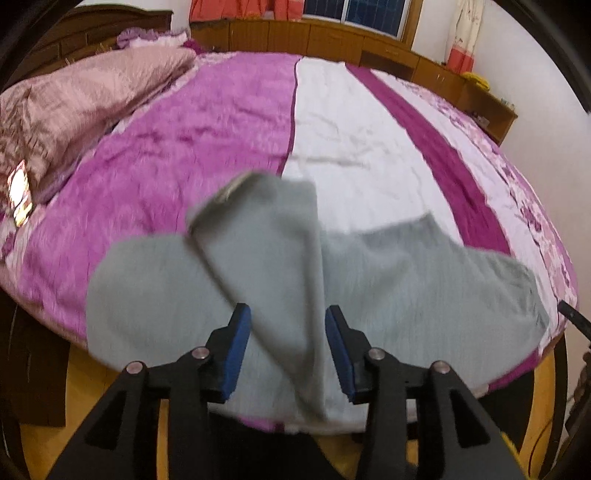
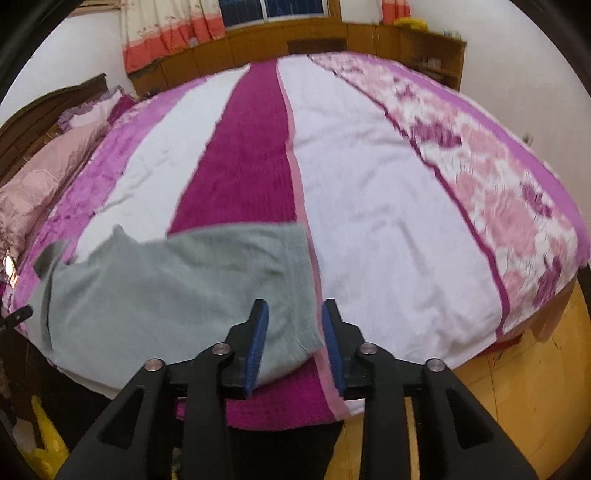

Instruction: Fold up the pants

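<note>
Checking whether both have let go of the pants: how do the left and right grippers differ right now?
The left gripper stands wider open than the right gripper. A raised fold of the grey pants runs between the left gripper's pads; only a corner edge of the pants lies between the right gripper's. Shared: blue pads, both open, neither pressing on cloth, above the bed.

You have plain grey pants lying on a bedspread striped lengthwise in bright pink-purple, white and deep magenta, with a pink-and-purple flower print along the band farthest from the pillow. That pillow is dusty pink with a sheen. Beyond the bedspread, the wooden cabinets are honey brown and the curtain is cream with coral bands. Your grippers' fingers are black with blue pads.
</note>
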`<state>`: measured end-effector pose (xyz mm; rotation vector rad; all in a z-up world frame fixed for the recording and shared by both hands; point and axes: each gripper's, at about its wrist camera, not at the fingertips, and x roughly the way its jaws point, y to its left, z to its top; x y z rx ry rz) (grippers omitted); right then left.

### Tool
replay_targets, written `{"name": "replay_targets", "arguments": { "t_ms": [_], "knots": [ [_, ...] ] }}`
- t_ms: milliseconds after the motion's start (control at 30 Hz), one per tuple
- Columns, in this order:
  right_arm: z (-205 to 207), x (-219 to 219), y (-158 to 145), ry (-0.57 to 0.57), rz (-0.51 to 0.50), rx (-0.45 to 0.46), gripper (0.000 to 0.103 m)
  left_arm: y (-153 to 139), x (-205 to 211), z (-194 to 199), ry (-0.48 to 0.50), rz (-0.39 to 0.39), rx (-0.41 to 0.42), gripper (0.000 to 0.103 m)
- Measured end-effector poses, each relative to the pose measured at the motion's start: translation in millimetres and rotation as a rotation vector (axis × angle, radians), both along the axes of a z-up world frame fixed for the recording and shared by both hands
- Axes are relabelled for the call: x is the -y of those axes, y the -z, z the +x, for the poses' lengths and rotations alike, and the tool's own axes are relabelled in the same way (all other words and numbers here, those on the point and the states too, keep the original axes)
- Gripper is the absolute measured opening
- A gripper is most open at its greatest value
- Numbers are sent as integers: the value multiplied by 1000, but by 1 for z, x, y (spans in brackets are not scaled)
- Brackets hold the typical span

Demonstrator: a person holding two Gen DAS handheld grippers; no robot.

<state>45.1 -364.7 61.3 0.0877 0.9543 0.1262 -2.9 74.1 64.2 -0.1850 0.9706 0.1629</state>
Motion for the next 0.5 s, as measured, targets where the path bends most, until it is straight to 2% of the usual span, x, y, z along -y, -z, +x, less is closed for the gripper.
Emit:
{"name": "replay_targets", "arguments": {
  "t_ms": [200, 333, 500],
  "knots": [
    [4, -27, -7, -54, 18, 14, 32, 0, 0, 50, 6, 3, 14, 45],
    [10, -43, 14, -74, 19, -35, 32, 11, 6, 86, 31, 26, -20, 51],
    [13, -48, 45, -69, -2, -105, 32, 31, 8, 116, 25, 95, -73, 51]
  ]
}}
